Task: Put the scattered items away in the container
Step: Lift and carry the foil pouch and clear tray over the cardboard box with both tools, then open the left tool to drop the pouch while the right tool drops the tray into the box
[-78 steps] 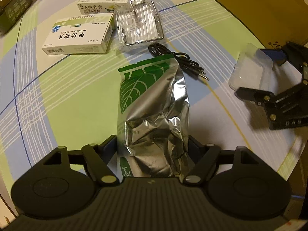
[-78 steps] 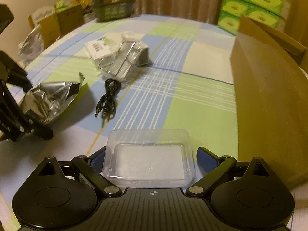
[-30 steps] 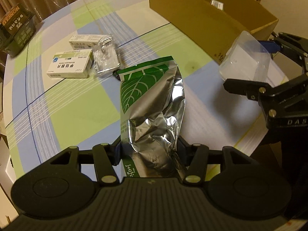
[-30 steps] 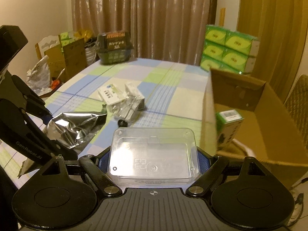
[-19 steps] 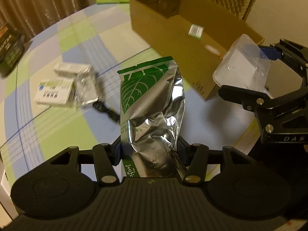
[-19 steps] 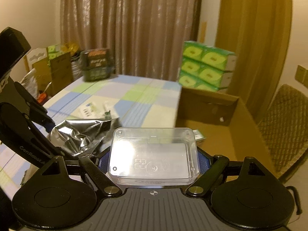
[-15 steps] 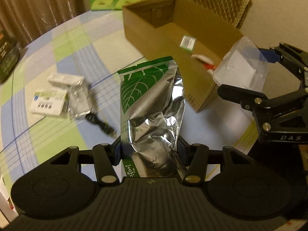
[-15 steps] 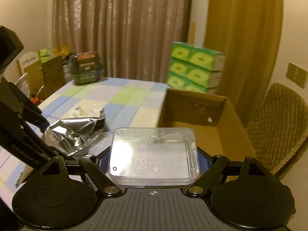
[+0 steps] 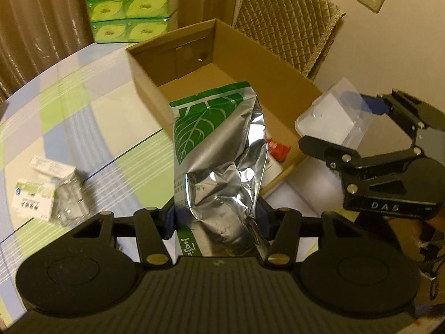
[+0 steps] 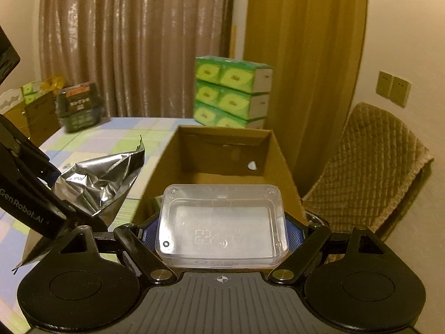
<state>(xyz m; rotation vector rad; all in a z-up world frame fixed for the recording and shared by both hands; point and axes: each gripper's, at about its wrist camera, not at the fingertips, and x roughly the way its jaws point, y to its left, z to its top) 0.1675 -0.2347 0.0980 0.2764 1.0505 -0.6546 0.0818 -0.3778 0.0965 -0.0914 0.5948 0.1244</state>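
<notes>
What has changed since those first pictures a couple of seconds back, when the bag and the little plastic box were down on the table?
Both have been lifted and carried toward the cardboard box: the foil bag in the left gripper, the clear plastic box in the right gripper. Neither has been released. The medicine boxes and the clear packet remain on the table.

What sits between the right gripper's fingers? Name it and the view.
A clear plastic box, clamped between the right gripper fingers. The right wrist view shows it best, with the cardboard box beyond.
</notes>
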